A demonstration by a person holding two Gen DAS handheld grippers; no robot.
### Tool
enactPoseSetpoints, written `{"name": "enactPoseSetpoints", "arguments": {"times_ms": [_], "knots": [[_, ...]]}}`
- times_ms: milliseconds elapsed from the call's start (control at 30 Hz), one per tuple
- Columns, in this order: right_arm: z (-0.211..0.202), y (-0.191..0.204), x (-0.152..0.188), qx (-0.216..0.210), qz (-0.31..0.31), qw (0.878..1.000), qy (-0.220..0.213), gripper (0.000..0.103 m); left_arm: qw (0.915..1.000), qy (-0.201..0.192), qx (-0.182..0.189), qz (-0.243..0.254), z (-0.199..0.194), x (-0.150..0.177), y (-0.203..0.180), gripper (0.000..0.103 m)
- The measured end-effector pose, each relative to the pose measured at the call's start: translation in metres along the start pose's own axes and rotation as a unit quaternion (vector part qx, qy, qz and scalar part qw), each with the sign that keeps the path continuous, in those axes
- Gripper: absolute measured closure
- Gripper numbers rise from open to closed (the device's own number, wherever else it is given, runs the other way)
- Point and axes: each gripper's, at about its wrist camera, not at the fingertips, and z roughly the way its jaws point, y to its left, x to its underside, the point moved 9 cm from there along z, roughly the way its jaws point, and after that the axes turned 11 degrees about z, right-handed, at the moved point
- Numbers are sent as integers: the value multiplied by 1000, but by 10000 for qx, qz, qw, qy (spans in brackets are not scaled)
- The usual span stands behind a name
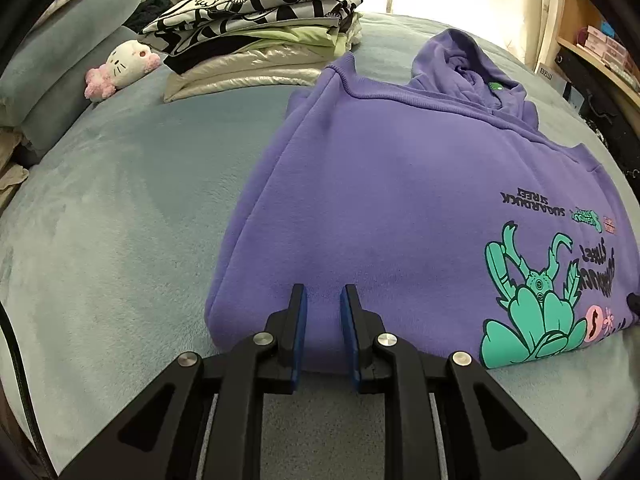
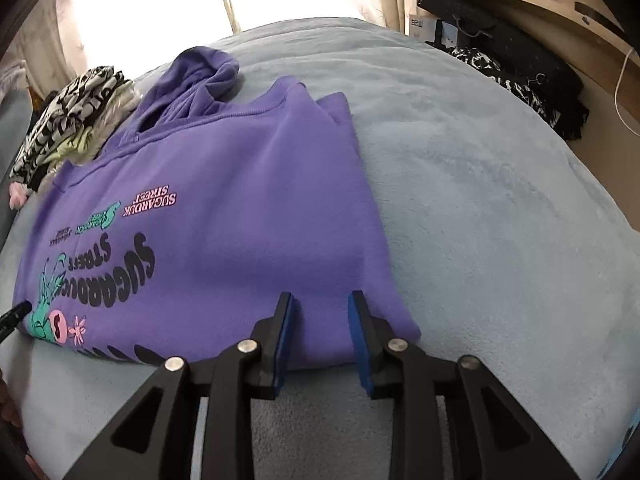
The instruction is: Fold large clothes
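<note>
Purple hoodie [image 1: 400, 200], its sleeves folded in, lies flat on a pale blue-grey blanket [image 1: 120, 220] covering a bed, printed side up, directly ahead of both grippers. Seen from the left wrist camera, the left gripper [image 1: 323, 300] has its blue-padded fingers [image 1: 299, 332] parted with a gap between them, holding nothing; their tips sit at the hoodie's near edge, over its left corner, though whether they press the cloth is hard to judge from this angle. Just right of that gripper is a teal beetle-and-flower print [image 1: 532, 312]; the hood [image 1: 468, 64] bunches at the far end. This view alone shows a stack of folded clothes [image 1: 260, 28] far ahead and to the left, topped by a black-and-white patterned piece, with a white and pink plush toy [image 1: 120, 68] left of it beside grey-blue pillows [image 1: 72, 40]. Seen from the right wrist camera, the right gripper [image 2: 320, 300] is likewise spread wide and empty, its fingers at the hoodie's near edge by the right corner. Only here does the large black "SUGARDUCK STREET" lettering [image 2: 108, 276] read clearly, left of the gripper. Open blanket stretches to the right, and far right a wooden desk [image 2: 520, 4] stands over dark items [image 2: 520, 76]. A black fingertip of the left gripper pokes in at this view's left edge.
</note>
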Motion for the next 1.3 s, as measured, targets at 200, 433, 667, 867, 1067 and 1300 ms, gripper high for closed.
{"name": "enactPoseSetpoints", "arguments": {"times_ms": [200, 433, 667, 867, 1067, 1300], "knots": [[1, 7, 7, 41, -250, 9997, 34, 56, 9999, 43, -1, -93, -1, -1, 1, 86], [-6, 15, 2, -4, -118, 9994, 320, 56, 9997, -2, 219, -148, -16, -30, 1, 83], [-11, 73, -68, -450, -511, 9976, -107, 56, 9993, -311, 95, 189, -3, -117, 3, 83], [35, 135, -131, -823, -642, 9944, -177, 56, 9994, -311, -62, 157, 55, -200, 8, 83], [90, 143, -155, -675, -428, 9967, 109, 56, 9973, -154, -620, 368, 106, -228, 18, 83], [120, 69, -154, -419, -156, 9990, -20, 78, 9981, 24, -607, 103, 146, -204, 54, 72]]}}
